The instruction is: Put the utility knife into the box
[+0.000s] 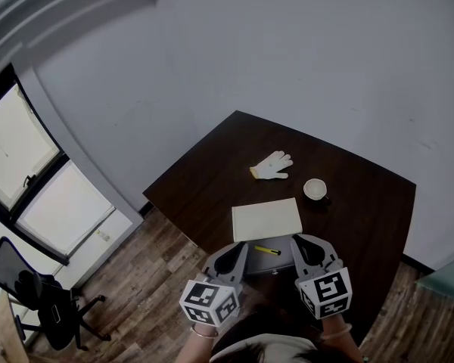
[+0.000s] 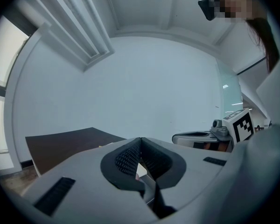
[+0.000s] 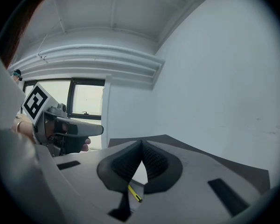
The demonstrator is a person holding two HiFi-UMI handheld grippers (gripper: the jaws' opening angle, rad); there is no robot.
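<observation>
A yellow utility knife [image 1: 267, 250] lies on the grey box [image 1: 269, 264] at the near edge of the dark table [image 1: 363, 218]. The box's white lid [image 1: 266, 219] lies just beyond the knife. I cannot tell whether the knife is inside the box or on top of it. My left gripper [image 1: 241, 247] hangs just left of the box and my right gripper [image 1: 296, 240] just right of it. Both are shut with nothing between the fingers. In the right gripper view, the knife [image 3: 134, 193] and lid [image 3: 140, 174] show below the closed tips [image 3: 141, 143]. The left gripper [image 2: 140, 139] points over the table.
A white work glove [image 1: 272, 165] lies toward the far side of the table, and a small white cup [image 1: 315, 189] stands to its right. A black office chair [image 1: 30, 290] stands on the wooden floor at the far left, under the windows. Grey walls run along the table's far side.
</observation>
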